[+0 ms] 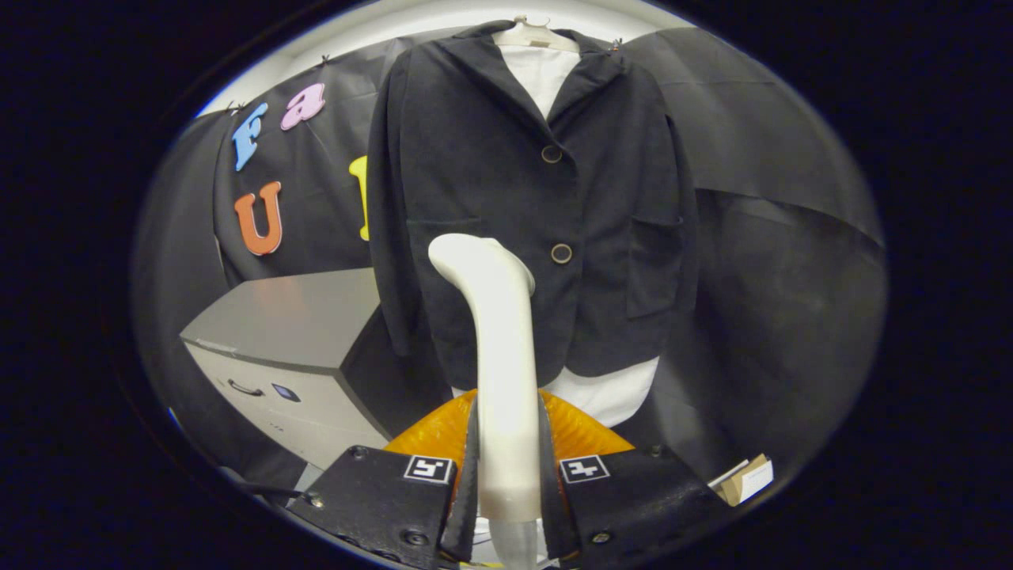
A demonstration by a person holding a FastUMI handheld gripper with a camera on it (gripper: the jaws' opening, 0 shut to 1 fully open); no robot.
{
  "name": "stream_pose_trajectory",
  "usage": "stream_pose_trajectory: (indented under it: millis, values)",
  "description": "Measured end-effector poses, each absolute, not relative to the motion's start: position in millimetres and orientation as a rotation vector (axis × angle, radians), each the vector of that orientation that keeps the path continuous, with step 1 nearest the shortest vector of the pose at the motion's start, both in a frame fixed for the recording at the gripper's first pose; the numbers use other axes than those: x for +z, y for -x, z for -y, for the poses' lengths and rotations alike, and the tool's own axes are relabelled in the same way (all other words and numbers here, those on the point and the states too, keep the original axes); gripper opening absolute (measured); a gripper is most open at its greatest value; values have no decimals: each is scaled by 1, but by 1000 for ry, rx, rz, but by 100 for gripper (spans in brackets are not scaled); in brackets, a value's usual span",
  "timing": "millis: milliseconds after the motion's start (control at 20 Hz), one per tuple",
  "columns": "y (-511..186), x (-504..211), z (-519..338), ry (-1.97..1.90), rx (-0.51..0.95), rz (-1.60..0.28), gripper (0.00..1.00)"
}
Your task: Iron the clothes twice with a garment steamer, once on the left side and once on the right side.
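Note:
A dark jacket (pixel 506 198) with two buttons hangs on a pale hanger (pixel 536 33) over a white shirt (pixel 542 71), straight ahead of me against the booth wall. A white garment steamer (pixel 495 348) stands upright between my fingers, its curved head level with the jacket's lower left front, near the lower button. My gripper (pixel 508 475) is shut on the steamer's handle, both fingers pressing its sides. Whether the steamer head touches the cloth is hard to tell. An orange rounded part (pixel 443 431) shows just behind the fingers.
A grey cabinet (pixel 293 348) with a drawer handle stands to the left, below the jacket's sleeve. A small cardboard box (pixel 744 479) lies low at the right. Black cloth covers the wall behind.

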State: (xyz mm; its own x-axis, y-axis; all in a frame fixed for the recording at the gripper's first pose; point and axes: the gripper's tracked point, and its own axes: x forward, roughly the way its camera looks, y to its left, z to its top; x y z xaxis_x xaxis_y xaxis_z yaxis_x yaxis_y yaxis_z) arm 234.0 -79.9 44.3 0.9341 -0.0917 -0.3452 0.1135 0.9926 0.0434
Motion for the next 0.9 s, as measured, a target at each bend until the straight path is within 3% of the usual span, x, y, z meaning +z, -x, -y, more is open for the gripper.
stream_pose_trajectory:
  millis: [450,900]
  values:
    - [-232,-1,76,-80,-109,-454,36]
    - [-188,42,130,-169,-159,-379,36]
